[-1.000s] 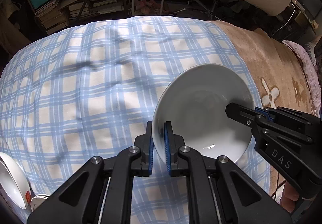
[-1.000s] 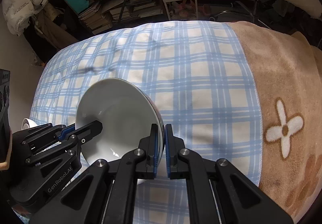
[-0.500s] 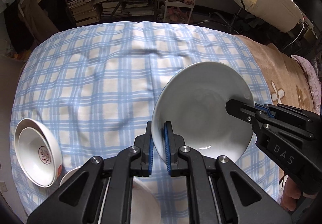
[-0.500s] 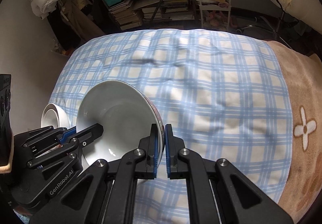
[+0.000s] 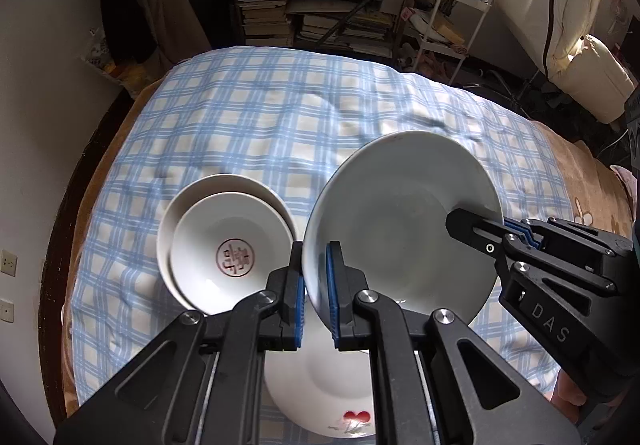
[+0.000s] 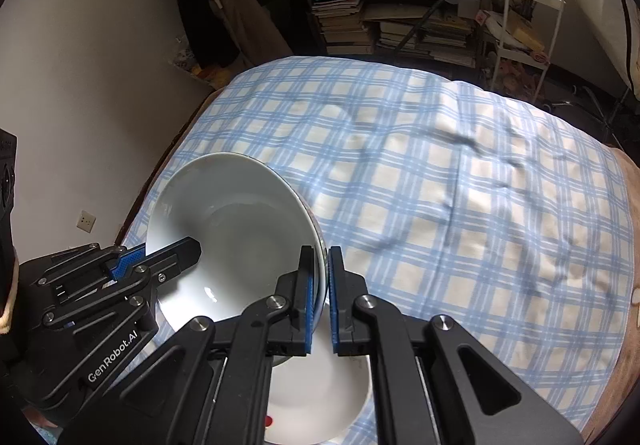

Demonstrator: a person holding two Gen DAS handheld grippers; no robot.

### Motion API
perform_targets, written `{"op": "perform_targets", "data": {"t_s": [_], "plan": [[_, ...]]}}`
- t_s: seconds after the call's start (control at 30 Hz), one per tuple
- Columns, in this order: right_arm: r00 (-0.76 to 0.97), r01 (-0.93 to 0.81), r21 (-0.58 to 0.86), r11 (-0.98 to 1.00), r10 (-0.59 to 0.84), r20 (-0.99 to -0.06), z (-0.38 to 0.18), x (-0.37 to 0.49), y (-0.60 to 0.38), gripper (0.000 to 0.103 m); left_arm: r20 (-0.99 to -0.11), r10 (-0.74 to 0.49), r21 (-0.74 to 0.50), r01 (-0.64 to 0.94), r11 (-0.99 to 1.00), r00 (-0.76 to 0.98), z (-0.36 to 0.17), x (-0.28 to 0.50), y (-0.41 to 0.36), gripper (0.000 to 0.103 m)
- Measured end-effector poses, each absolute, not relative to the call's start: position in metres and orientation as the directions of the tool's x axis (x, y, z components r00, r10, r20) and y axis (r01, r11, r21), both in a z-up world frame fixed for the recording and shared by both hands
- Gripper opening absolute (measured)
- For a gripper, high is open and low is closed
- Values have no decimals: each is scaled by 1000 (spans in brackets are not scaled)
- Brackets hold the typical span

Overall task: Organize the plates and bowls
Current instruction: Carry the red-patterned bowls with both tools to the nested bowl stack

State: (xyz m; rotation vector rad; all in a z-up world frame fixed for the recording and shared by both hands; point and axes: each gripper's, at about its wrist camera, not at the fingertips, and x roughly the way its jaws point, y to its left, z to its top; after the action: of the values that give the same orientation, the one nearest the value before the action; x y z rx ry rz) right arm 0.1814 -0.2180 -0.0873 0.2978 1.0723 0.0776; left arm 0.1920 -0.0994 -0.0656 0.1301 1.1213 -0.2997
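Left wrist: my two tongs share one bowl above the bed.
Stacked bowls [image 5: 224, 241] sit at left; left tongs [image 5: 314, 293] clamp the white bowl [image 5: 400, 221] rim, plate [image 5: 324, 393] underneath, right tongs [image 6: 320, 297] clamped on the opposite rim.

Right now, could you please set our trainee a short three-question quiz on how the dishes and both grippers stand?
1. True or false: both grippers clamp the rim of the same large white bowl.
2. What mark sits inside the upper of the two nested bowls on the checked cloth?
3. Which lies directly below the held bowl: A) plate with red cherries, B) a cup, C) a spoon?

Key: 1 true, left gripper and right gripper; 2 a round red emblem; 3 A.
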Motion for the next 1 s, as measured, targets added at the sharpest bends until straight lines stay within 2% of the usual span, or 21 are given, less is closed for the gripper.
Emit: {"op": "perform_targets", "data": {"t_s": [0.5, 1.0], "plan": [[480, -31, 261, 965, 244, -843, -79, 196, -120, 8, -898, -163, -89, 193, 977, 410, -72, 180, 5, 10], [489, -82, 231, 969, 241, -838, -92, 205, -102, 8, -879, -174, -108, 169, 980, 444, -94, 186, 21, 11]]}}
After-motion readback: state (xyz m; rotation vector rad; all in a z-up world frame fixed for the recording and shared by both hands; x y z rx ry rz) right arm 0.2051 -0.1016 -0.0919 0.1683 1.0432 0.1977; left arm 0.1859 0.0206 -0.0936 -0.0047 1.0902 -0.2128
